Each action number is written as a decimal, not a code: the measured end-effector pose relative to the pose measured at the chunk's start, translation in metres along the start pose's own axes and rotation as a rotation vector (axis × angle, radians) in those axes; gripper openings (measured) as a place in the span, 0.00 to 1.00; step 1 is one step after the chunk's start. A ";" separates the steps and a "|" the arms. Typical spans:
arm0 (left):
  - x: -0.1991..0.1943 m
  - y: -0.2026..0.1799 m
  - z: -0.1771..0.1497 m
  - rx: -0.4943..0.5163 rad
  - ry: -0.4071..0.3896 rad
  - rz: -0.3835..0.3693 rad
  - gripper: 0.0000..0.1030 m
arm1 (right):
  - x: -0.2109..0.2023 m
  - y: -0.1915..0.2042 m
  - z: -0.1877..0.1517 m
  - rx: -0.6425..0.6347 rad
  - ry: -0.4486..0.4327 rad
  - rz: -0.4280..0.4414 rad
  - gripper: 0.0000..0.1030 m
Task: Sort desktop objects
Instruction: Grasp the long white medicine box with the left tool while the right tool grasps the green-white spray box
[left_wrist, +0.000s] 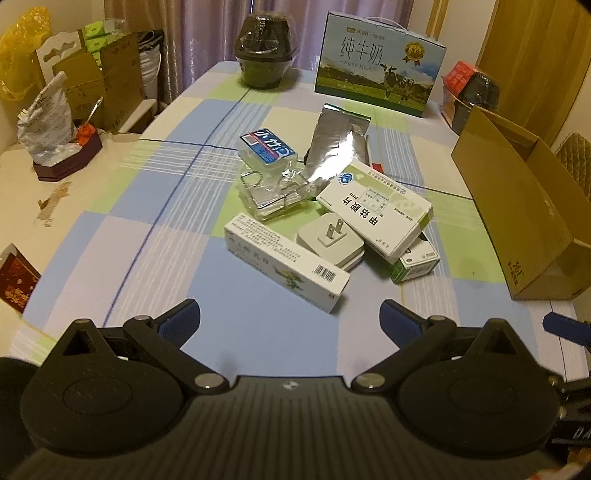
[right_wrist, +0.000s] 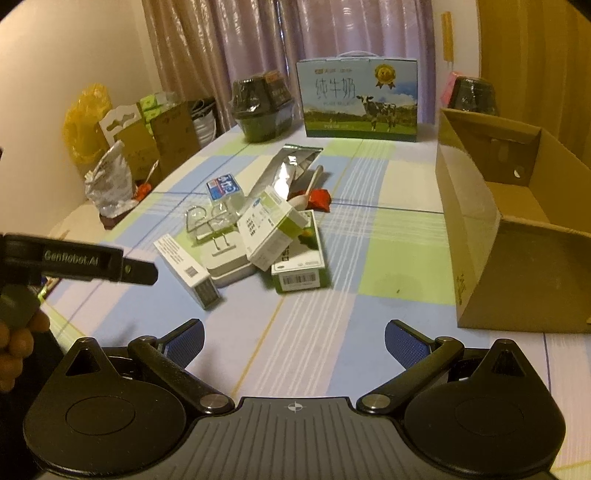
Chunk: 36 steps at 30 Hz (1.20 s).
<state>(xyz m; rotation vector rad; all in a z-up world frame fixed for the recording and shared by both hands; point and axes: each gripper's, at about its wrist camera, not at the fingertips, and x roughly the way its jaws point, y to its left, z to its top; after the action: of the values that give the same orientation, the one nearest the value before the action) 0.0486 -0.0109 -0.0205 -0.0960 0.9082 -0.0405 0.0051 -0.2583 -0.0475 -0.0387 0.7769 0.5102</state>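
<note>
Low over the near edge of the table (left_wrist: 110, 236), the left claw (left_wrist: 290, 317) has its blue pads spread wide with nothing between them; the right claw (right_wrist: 293, 338) is likewise wide apart and empty. Just ahead of the left claw lies a long white box (left_wrist: 286, 264), touching a white plug (left_wrist: 330, 242). A white-and-green box (left_wrist: 375, 212) leans over the plug and onto a green box (right_wrist: 299, 258). Behind them sit a clear wire-framed holder (left_wrist: 266, 192), a blue-labelled clear case (left_wrist: 267, 147) and a foil pouch (left_wrist: 338, 144), with a spoon (right_wrist: 306, 190) and a red wrapper (right_wrist: 319, 199) beside it. An open carton (right_wrist: 476, 229) stands well apart on the right. A milk case (right_wrist: 356, 99) stands at the far edge.
</note>
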 end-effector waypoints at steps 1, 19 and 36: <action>0.005 0.000 0.002 -0.004 0.003 -0.005 0.99 | 0.003 -0.001 0.000 -0.005 0.004 0.004 0.98; 0.078 -0.007 0.020 -0.061 0.055 0.035 0.94 | 0.064 -0.007 0.010 -0.098 0.048 0.020 0.94; 0.087 0.008 0.010 -0.036 0.125 0.064 0.31 | 0.118 -0.002 0.034 -0.154 0.046 0.021 0.91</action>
<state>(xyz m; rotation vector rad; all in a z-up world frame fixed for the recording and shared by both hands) 0.1096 -0.0086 -0.0840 -0.0989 1.0370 0.0302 0.0991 -0.2024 -0.1037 -0.1854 0.7828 0.5904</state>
